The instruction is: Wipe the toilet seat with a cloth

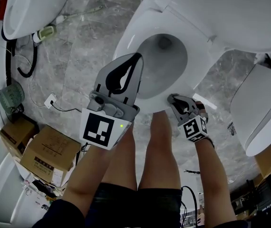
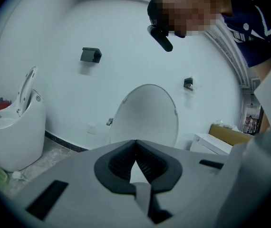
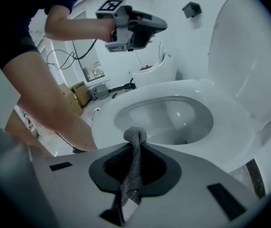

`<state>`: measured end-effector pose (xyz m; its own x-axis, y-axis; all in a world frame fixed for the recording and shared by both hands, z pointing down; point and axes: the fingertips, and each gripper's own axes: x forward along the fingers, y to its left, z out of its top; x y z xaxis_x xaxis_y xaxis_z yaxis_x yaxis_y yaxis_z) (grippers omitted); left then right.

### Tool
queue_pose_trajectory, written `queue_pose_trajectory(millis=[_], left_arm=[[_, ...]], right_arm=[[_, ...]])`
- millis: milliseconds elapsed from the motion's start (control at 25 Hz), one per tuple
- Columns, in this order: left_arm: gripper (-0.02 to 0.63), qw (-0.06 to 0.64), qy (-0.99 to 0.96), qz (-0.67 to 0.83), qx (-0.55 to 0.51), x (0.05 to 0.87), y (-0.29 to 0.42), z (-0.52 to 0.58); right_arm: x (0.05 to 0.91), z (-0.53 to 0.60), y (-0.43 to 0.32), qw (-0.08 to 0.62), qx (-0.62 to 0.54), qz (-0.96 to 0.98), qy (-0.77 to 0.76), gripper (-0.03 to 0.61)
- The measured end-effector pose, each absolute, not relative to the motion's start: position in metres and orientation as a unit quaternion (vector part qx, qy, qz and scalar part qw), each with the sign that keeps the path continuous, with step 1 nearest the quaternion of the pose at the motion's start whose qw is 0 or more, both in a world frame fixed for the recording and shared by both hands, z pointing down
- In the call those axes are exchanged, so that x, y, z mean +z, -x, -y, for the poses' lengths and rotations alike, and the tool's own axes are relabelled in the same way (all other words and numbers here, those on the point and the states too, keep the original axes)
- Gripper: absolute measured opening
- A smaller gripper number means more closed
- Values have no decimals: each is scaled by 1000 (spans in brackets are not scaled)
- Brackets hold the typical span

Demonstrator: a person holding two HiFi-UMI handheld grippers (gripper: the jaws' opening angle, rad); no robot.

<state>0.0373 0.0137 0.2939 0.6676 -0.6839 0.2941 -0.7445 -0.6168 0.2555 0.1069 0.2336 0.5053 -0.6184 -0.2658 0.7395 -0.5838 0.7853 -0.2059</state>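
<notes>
The white toilet seat (image 1: 138, 30) rings the open bowl, and its lid (image 3: 249, 56) stands upright behind. My right gripper (image 1: 171, 99) hangs at the seat's front rim, shut on a grey knitted cloth (image 3: 134, 136). The cloth bunches out past the jaw tips, just short of the seat (image 3: 230, 127) in the right gripper view. My left gripper (image 1: 138, 56) is held high over the bowl's left side, shut with nothing in it. It also shows raised in the air in the right gripper view (image 3: 163, 23). The left gripper view looks at the raised lid (image 2: 145, 115).
A second toilet (image 1: 28, 4) stands at the far left and a third (image 1: 261, 106) at the right. Cardboard boxes (image 1: 50, 153) and cables (image 1: 54, 102) lie on the marble floor at the left. The person's bare legs (image 1: 145, 160) stand right before the bowl.
</notes>
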Motion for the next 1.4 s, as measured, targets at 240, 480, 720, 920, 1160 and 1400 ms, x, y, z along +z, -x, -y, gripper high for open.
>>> queue_pose_trajectory(millis=[240,480,720,920,1160,1400], left_arm=[[14,177,-898,394,87,296,-35,-16],[14,181,-899,388,89,300,-36,-21],[14,182,-899,389,85,295,-33,-17],[14,179,-899,390,84,290,-29,-11],[14,179,-900,387,88,292,-24,-10],[14,182,-899,388,90,297,-15,-11]], right_arm=[[512,-201,-137,408,168,863,-248,55],[515,-125,-193,457,125,805,-356,55],[522,-171,-144,446,192,794,-366,54],[520,-219,-71,427,254,811,-310,54],[524,-201,-98,454,210,813,-299,54],[527,-136,-167,495,145,777,-361,55]])
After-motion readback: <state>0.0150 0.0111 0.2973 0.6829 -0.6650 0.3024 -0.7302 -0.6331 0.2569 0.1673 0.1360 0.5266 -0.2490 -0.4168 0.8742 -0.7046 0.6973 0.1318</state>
